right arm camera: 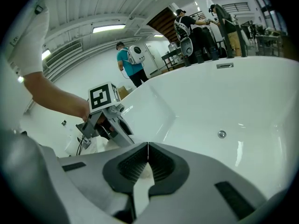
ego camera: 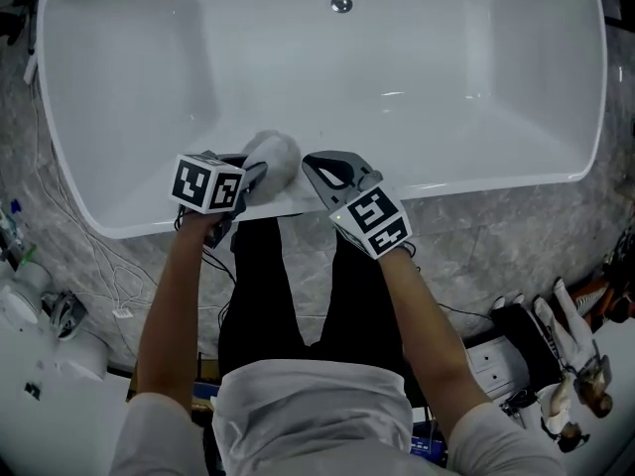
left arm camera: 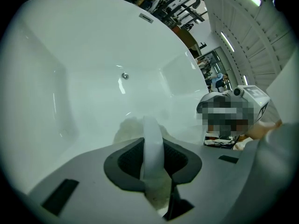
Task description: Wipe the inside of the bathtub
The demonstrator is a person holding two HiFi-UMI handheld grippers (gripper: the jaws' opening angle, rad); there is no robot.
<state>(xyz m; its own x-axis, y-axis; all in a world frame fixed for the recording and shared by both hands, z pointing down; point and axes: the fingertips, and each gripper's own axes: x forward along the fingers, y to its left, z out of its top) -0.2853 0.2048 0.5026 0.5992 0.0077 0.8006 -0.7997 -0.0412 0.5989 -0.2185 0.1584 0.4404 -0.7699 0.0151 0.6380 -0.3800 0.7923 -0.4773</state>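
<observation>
L gripper [left arm camera: 153, 149]: your jaws are clenched on a white cloth [left arm camera: 151, 125]. A flat fold of it stands up between the pads. The rest bunches just beyond the tips, against the inner side of the tub [left arm camera: 70, 78].

In the head view, the L gripper [ego camera: 253, 175] sits at the near rim [ego camera: 476, 180], left of centre, tips pointing up and to the right. The cloth wad lies on the inner edge of that rim, just past the tips.

R gripper [right arm camera: 148, 146]: jaws are pressed together, pads meeting along one line, nothing held between them. In the head view, the R gripper [ego camera: 319, 167] is over the near rim just right of the cloth, tips pointing up and to the left. Whether it touches the cloth cannot be told. Its own view shows the L gripper ahead and to the left, marker cube uppermost.

Tub: white, seen from the near long side. The drain [ego camera: 341, 4] is low on the far wall at centre, well apart from both grippers. An overflow slot [right arm camera: 225, 65] sits on the far side above the drain.

Surroundings: a grey stone floor [ego camera: 516, 226] runs round the tub. White cables [ego camera: 94, 266] lie on the floor at left. People [right arm camera: 128, 62] stand beyond the tub's far side in the R gripper view.
</observation>
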